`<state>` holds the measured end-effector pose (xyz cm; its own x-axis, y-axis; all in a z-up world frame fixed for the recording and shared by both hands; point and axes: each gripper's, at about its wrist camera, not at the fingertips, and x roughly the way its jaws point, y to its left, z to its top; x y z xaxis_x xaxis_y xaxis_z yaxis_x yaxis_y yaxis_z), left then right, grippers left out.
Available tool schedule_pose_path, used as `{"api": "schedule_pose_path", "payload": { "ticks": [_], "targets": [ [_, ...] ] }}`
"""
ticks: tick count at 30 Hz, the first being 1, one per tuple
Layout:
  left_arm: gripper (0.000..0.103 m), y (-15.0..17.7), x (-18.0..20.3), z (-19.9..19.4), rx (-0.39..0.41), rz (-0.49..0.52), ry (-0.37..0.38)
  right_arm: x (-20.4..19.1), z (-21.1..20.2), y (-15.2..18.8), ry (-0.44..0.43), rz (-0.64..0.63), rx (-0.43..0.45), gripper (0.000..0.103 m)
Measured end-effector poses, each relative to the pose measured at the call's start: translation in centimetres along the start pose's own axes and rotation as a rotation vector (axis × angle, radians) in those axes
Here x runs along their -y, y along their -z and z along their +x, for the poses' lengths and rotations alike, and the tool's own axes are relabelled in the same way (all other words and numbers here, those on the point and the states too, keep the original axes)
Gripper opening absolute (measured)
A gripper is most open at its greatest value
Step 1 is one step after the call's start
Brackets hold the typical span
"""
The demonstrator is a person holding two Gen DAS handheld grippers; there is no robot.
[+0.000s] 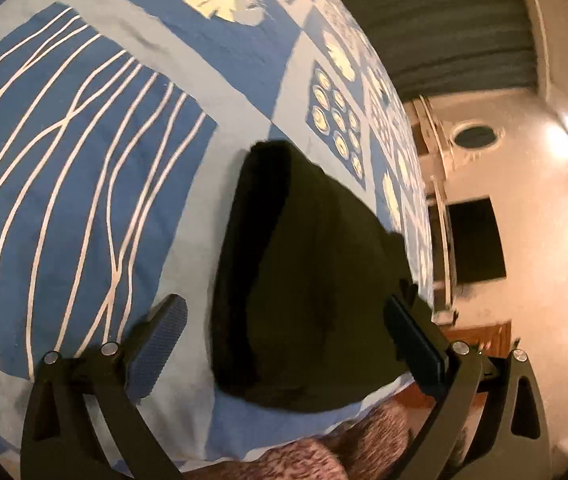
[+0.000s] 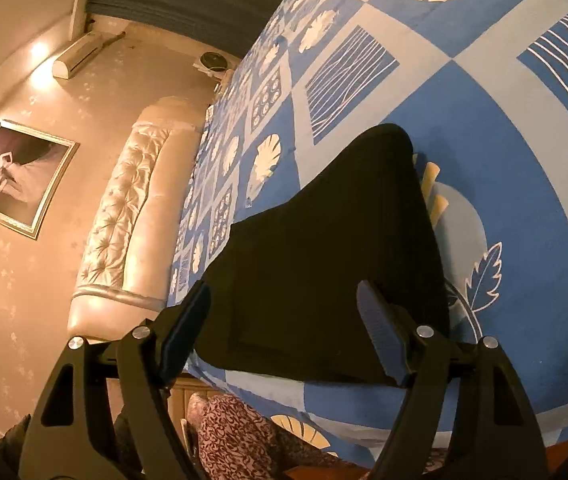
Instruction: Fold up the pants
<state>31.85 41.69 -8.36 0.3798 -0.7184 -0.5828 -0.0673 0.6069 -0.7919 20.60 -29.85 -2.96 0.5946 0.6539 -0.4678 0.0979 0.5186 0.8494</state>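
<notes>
- Left tool (image 1: 284, 344) and right tool (image 2: 284, 332): both released, nothing gripped, hovering over the pants (image 2: 324, 264).
- Pants lie folded and dark on the bed (image 2: 524, 208), near its edge.
- My worry: clenching now could snag one layer, or the bedsheet with it, and pull the fold open.

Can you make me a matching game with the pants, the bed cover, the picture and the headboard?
Things:
1. pants
2. bed cover
3. picture
4. headboard

Matches:
A. hangs on the wall
B. black, lying folded on the bed
C. blue with white leaves and lines
D. pale and buttoned, at the bed's end

Pairs: 1-B, 2-C, 3-A, 4-D
</notes>
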Motion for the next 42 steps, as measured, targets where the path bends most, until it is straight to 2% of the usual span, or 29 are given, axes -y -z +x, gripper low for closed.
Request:
{"api": "schedule_pose_path", "payload": {
  "ticks": [3, 6, 9, 12, 14, 15, 16, 17, 19, 23, 27, 29, 31, 34, 38, 42],
  "targets": [
    [0.098, -0.1, 0.6, 1.1, 0.022, 0.002, -0.019, 0.1, 0.4, 0.2, 0.004, 0.004, -0.004, 0.076],
    [0.098, -0.4, 1.4, 2.3, 0.032, -0.008, 0.057, 0.0, 0.6, 0.4, 0.000, 0.008, -0.006, 0.076],
    [0.098, -0.6, 1.8, 3.1, 0.045, -0.006, 0.058, -0.2, 0.6, 0.4, -0.010, 0.006, -0.003, 0.076],
    [0.097, -0.7, 0.8, 2.4, 0.082, -0.038, 0.116, -0.3, 0.5, 0.4, -0.011, 0.000, -0.001, 0.076],
    [0.094, -0.4, 0.7, 2.1, 0.091, -0.040, 0.117, -0.2, 0.5, 0.5, -0.009, 0.010, 0.001, 0.077],
    [0.077, -0.3, 0.9, 2.2, 0.089, -0.032, 0.080, 0.0, 0.6, 0.4, -0.008, 0.015, -0.001, 0.077],
    [0.035, -0.2, 1.0, 2.6, 0.080, -0.030, 0.040, 0.1, 0.7, 0.5, -0.002, 0.020, -0.003, 0.077],
    [0.018, -0.1, 0.5, 3.3, 0.050, -0.058, 0.029, 0.2, 0.8, 0.6, 0.000, 0.020, -0.004, 0.077],
    [0.016, 0.3, -0.5, 4.0, 0.058, -0.118, 0.055, 0.1, 0.8, 0.6, 0.004, 0.016, 0.000, 0.077],
    [0.016, 0.6, -0.4, 3.7, 0.089, -0.120, 0.059, -0.5, 0.4, 0.7, 0.012, -0.002, 0.025, 0.077],
    [0.016, 1.0, 1.7, 2.0, 0.133, -0.105, 0.087, -0.6, 0.4, 0.8, 0.014, -0.002, 0.035, 0.077],
    [0.016, 1.1, 3.8, 1.1, 0.158, -0.069, 0.106, -0.6, 0.4, 0.9, 0.017, -0.007, 0.035, 0.077],
    [0.016, 1.2, 7.6, 0.2, 0.181, 0.015, 0.105, -0.8, 0.5, 1.0, 0.020, -0.011, 0.039, 0.077],
    [0.016, 1.9, 12.9, 1.0, 0.177, 0.110, 0.127, -1.0, 0.5, 1.3, 0.014, -0.008, 0.044, 0.077],
    [0.016, 3.2, 21.1, 4.6, 0.143, 0.252, 0.132, -1.7, 0.6, 1.5, 0.001, -0.013, 0.052, 0.077],
    [0.016, 5.5, 26.5, 9.9, 0.080, 0.353, 0.142, -2.1, 0.7, 1.7, -0.022, -0.011, 0.061, 0.077]
  ]
}}
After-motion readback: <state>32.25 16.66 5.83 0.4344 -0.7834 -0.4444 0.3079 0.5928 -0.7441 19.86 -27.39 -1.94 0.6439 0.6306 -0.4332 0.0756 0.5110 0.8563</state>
